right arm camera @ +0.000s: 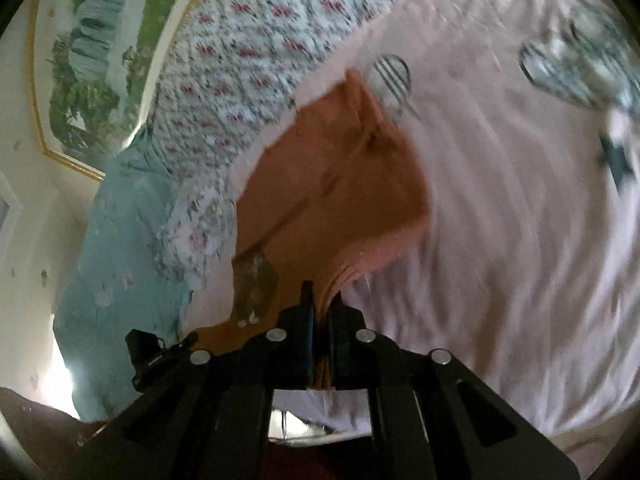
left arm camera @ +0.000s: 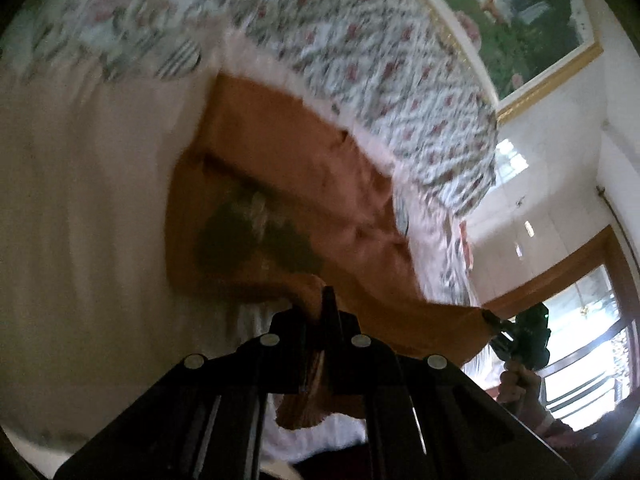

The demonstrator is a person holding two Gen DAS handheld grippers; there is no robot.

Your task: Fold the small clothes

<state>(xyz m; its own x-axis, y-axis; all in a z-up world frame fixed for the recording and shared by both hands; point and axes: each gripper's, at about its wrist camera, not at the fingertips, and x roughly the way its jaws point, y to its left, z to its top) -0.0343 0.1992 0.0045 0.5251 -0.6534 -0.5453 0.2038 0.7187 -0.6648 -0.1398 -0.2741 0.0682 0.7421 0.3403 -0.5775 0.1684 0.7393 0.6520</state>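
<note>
A small orange garment [left arm camera: 304, 168] with a dark printed patch [left arm camera: 256, 232] is stretched above a pale pink bed sheet [left arm camera: 80, 200]. My left gripper [left arm camera: 320, 304] is shut on one bunched corner of it. In the left wrist view my right gripper [left arm camera: 494, 320] pinches the opposite corner at the right. In the right wrist view the garment [right arm camera: 328, 184] hangs ahead, my right gripper [right arm camera: 322, 304] is shut on its gathered edge, and my left gripper [right arm camera: 188, 340] shows at the lower left, its tips at the garment's other corner. Both views are motion-blurred.
A floral quilt [left arm camera: 380, 64] lies bunched at the far side of the bed, next to the garment. A light blue fabric [right arm camera: 120, 240] hangs beside it. A framed landscape picture [left arm camera: 520, 12] hangs on the wall. A window [left arm camera: 592, 328] is at the right.
</note>
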